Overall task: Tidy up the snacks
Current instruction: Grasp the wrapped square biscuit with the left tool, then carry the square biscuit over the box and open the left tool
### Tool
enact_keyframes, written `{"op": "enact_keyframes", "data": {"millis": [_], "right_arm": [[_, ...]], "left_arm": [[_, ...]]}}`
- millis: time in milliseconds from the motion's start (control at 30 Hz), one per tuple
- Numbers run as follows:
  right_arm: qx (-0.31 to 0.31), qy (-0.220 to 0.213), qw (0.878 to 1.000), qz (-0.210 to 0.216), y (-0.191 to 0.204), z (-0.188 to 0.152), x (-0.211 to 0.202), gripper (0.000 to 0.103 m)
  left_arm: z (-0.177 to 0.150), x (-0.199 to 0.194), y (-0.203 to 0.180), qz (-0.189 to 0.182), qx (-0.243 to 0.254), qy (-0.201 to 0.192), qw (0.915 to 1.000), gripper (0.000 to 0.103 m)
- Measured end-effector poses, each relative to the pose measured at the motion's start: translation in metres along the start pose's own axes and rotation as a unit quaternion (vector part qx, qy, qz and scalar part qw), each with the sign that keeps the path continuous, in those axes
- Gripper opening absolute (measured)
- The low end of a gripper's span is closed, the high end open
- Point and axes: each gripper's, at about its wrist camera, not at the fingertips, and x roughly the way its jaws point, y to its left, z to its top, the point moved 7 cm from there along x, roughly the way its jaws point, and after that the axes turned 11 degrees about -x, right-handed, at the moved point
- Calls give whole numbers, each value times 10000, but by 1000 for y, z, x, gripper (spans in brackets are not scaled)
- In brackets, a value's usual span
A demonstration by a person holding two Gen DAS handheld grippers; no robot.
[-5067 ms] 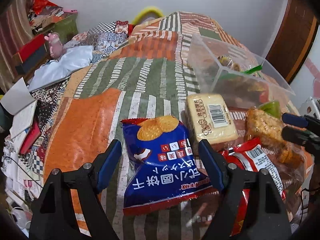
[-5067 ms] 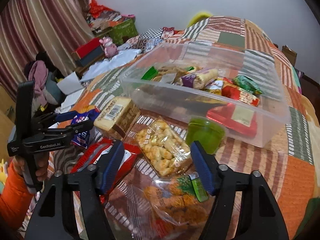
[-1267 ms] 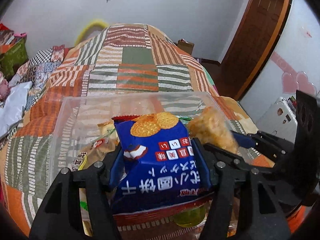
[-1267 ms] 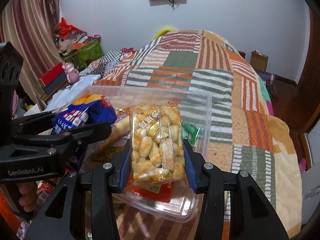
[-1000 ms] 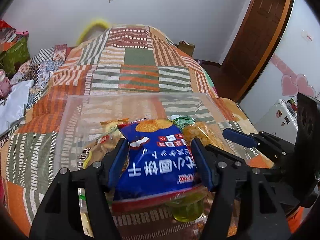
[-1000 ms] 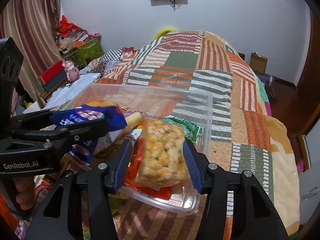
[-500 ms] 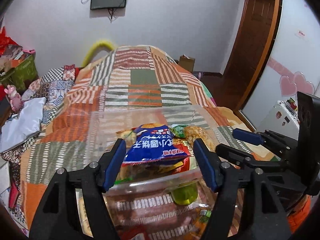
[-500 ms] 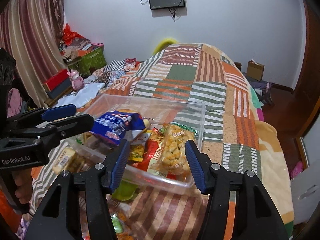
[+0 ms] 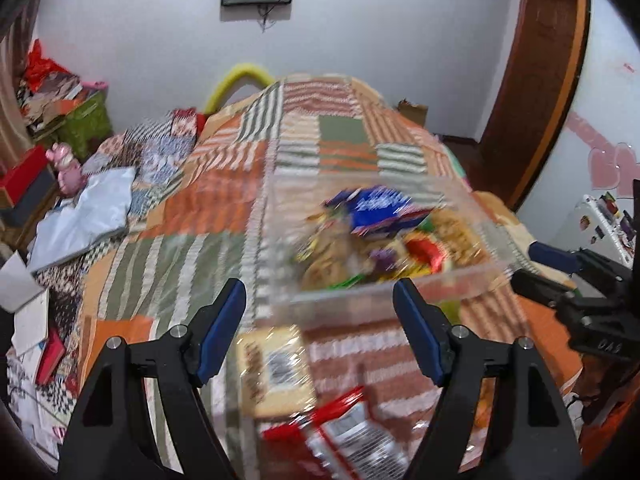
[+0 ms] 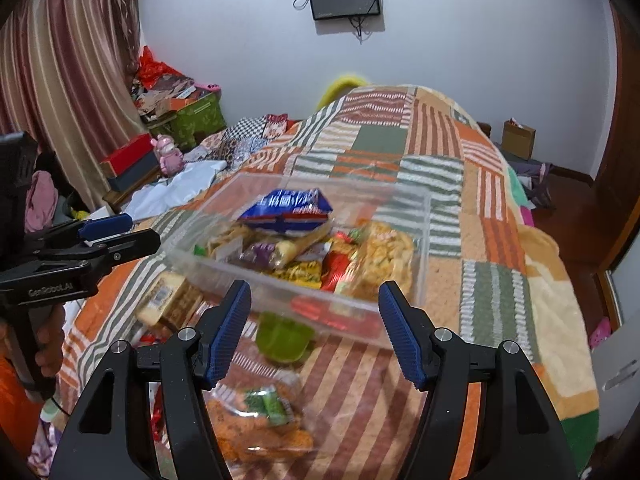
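now that the blue biscuit bag (image 10: 286,209) and the clear pack of pale puffed snacks (image 10: 386,258), clamped a second ago, are lying inside the clear plastic bin (image 10: 424,248) on the patchwork bed (image 10: 492,208), both grippers are hanging empty short of the bin. the left gripper (image 9: 320,330) and right gripper (image 10: 315,330) are opening their fingers wider, nothing between them. two more snacks are sorted, so next pickups are waiting: the tan barcoded cake pack (image 9: 274,370), red wrapper (image 9: 352,436), green jelly cup (image 10: 284,336) and orange snack bag (image 10: 260,428). readable writing: "genrobot.ai" on the left gripper's body; the bag's print is blurring.
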Motion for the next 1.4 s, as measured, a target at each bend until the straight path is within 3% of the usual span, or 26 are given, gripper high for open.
{"op": "enact_keyframes", "data": {"millis": [300, 700, 867, 1000, 1400], "right_arm": [[101, 429, 9987, 272, 16, -23, 28, 63], [144, 959, 9939, 518, 28, -39, 68, 63], [193, 1061, 9926, 563, 31, -41, 76, 62], [298, 1107, 9916, 594, 29, -42, 79, 54], [240, 958, 9933, 604, 32, -42, 69, 53]], "left_arm": [[-36, 30, 39, 211, -248, 508, 9982, 76], [-61, 68, 47, 118, -321, 961, 9948, 75], [-66, 80, 45, -7, -370, 1116, 9931, 62], [-66, 80, 44, 48, -338, 1025, 9941, 58], [-67, 52, 55, 153, -430, 749, 9961, 55]]}}
